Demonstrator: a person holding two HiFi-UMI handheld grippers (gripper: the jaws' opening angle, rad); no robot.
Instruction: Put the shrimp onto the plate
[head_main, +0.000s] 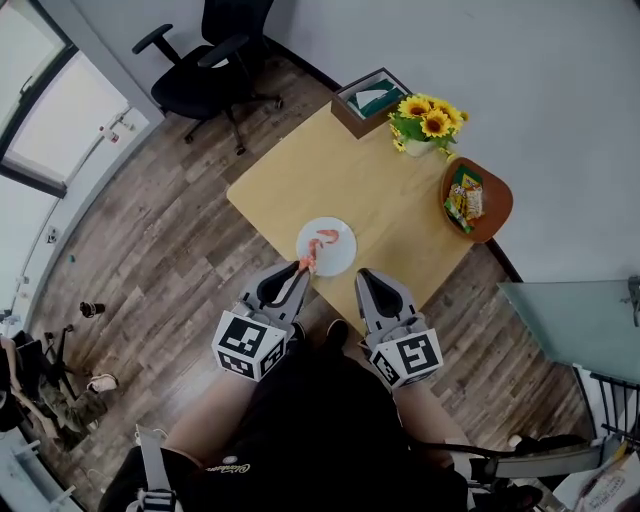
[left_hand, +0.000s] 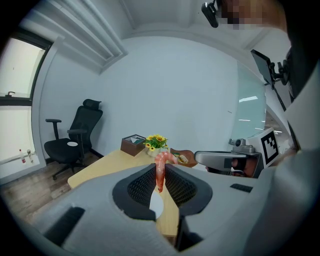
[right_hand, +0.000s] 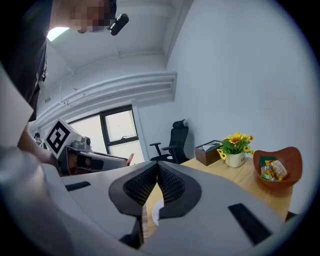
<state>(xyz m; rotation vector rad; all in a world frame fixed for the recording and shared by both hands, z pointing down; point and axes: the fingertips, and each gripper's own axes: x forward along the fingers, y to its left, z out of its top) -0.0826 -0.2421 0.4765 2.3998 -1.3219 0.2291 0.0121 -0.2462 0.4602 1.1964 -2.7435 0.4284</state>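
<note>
Left gripper (left_hand: 161, 169) is clamped on a shrimp (left_hand: 160, 175), which pokes out past the tips, right at the near rim of the white plate (head_main: 340, 260). Right gripper (right_hand: 156, 167) is beside it, jaws pressed together on nothing. A second shrimp (head_main: 326, 238) lies on the plate. The danger: let go this close to the rim and the shrimp could land on the wooden table (head_main: 380, 190), or go over its near edge.
</note>
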